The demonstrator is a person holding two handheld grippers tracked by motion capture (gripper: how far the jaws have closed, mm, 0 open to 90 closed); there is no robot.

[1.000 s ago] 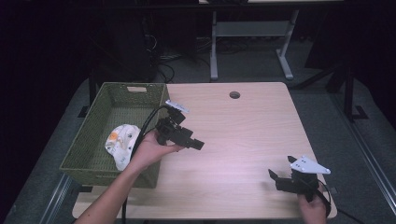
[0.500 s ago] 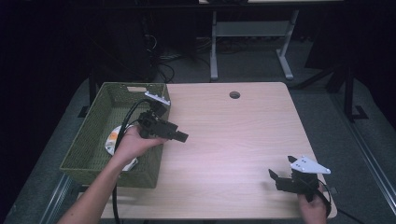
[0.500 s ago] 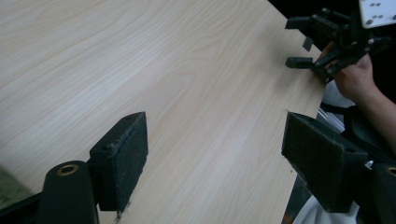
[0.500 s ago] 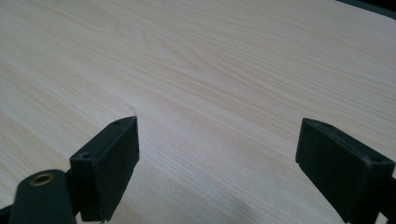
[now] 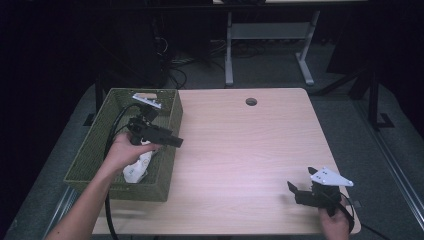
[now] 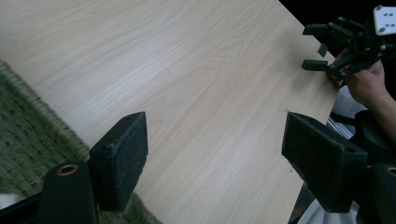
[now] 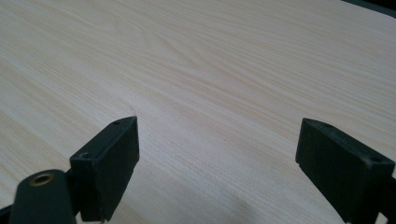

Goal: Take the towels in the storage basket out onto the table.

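Left gripper [image 5: 172, 141] is hovering over the right wall of the green woven basket [image 5: 95, 150], held in the person's left hand [image 5: 122, 150]. Its jaws are standing wide apart with nothing between them, and they are pointing right, out across the light wood table [image 5: 240, 145]. Its long axis is running roughly left to right, tilted a little toward the person. A black cable is looping from its rear down into the basket.

In the left gripper view, the left gripper [image 6: 215, 158] is looking over the basket rim [image 6: 28, 121] at bare tabletop [image 6: 187, 70], with the right gripper [image 6: 322, 49] far off at upper right, near the table edge.

A white cloth item [image 5: 136, 167] is lying inside the basket, toward its near right part, just under and beside the left hand. It is crumpled; its long axis seems to be running near to far, but part is hidden by the hand, so which way it is pointing is hard to tell.

Right gripper [image 5: 295, 188] is sitting at the near right corner of the table, held in the right hand [image 5: 335, 225], with jaws pointing left and a grey three-cornered plate on top. In the right gripper view, the right gripper [image 7: 217, 163] is showing its jaws spread wide over bare wood [image 7: 210, 70], gripping nothing.

A round cable hole [image 5: 251, 101] is sitting near the far edge of the table.
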